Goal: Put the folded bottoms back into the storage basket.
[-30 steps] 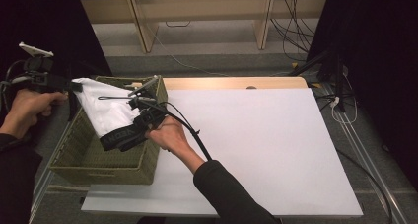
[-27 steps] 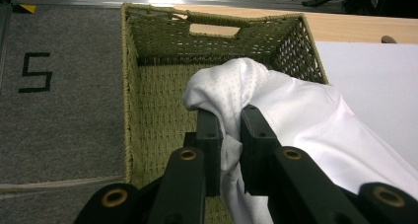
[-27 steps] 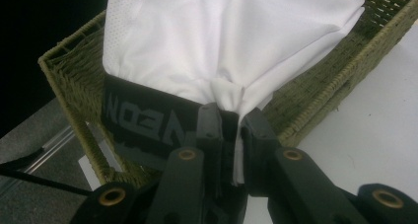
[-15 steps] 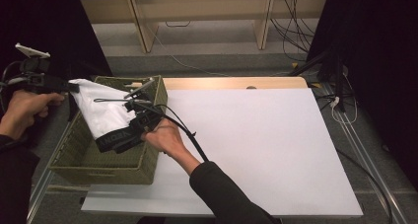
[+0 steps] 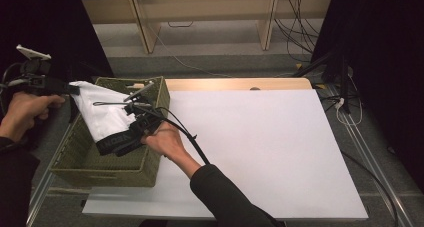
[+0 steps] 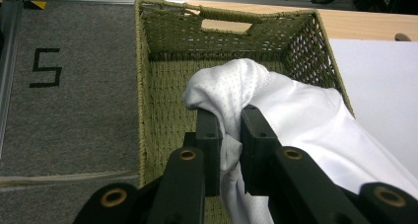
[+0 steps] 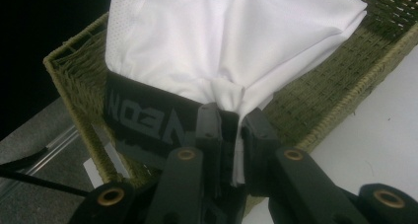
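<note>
A white mesh garment with a black lettered band hangs stretched over a green woven basket. My left gripper is shut on the garment's upper corner, above the basket's left side. In the left gripper view the white cloth is pinched between the black fingers. My right gripper is shut on the garment's lower edge near the band, over the basket's right wall. The right gripper view has the cloth and band bunched at the jaws, with the basket behind.
The basket stands at the left end of a white table top. A wooden strip runs along the table's far edge. Grey carpet lies left of the basket. Cables trail off the table's right side.
The garment has sunk a little toward the basket, and the right hand has moved slightly down and toward me. The left hand has stayed put.
</note>
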`<move>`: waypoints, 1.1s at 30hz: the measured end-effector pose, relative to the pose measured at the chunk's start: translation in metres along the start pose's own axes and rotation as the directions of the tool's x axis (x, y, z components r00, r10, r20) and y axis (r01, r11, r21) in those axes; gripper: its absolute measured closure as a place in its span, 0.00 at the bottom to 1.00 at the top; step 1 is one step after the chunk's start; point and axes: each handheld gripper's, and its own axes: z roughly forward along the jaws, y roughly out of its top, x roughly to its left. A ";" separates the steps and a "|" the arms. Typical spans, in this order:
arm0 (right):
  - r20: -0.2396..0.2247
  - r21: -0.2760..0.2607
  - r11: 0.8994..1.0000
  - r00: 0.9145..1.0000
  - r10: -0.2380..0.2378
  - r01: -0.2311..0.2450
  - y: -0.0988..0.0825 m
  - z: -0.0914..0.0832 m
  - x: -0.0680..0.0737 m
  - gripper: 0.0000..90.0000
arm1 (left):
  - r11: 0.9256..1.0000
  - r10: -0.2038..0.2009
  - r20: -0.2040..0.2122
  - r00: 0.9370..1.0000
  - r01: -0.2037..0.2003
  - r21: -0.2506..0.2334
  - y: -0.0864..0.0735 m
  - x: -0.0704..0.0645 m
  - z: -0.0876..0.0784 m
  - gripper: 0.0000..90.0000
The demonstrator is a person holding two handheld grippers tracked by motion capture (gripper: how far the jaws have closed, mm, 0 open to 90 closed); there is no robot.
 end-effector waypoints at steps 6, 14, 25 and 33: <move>0.022 0.013 0.999 0.999 0.033 -0.033 0.001 0.005 -0.008 0.50 | 1.000 -0.029 -0.027 0.999 0.029 -0.005 0.002 0.000 0.001 0.56; 0.024 -0.025 0.999 0.999 0.027 -0.027 0.002 -0.013 -0.019 0.46 | 1.000 -0.027 -0.035 0.999 0.026 -0.006 0.001 -0.003 0.005 0.45; 0.028 -0.070 0.997 0.999 0.031 -0.029 -0.011 -0.036 -0.039 0.42 | 1.000 -0.001 0.023 1.000 0.001 -0.028 -0.006 -0.031 0.015 0.35; 0.048 -0.119 0.992 0.998 0.043 -0.037 -0.030 -0.058 -0.065 0.40 | 0.998 0.049 0.113 0.992 -0.043 -0.050 -0.019 -0.071 0.030 0.29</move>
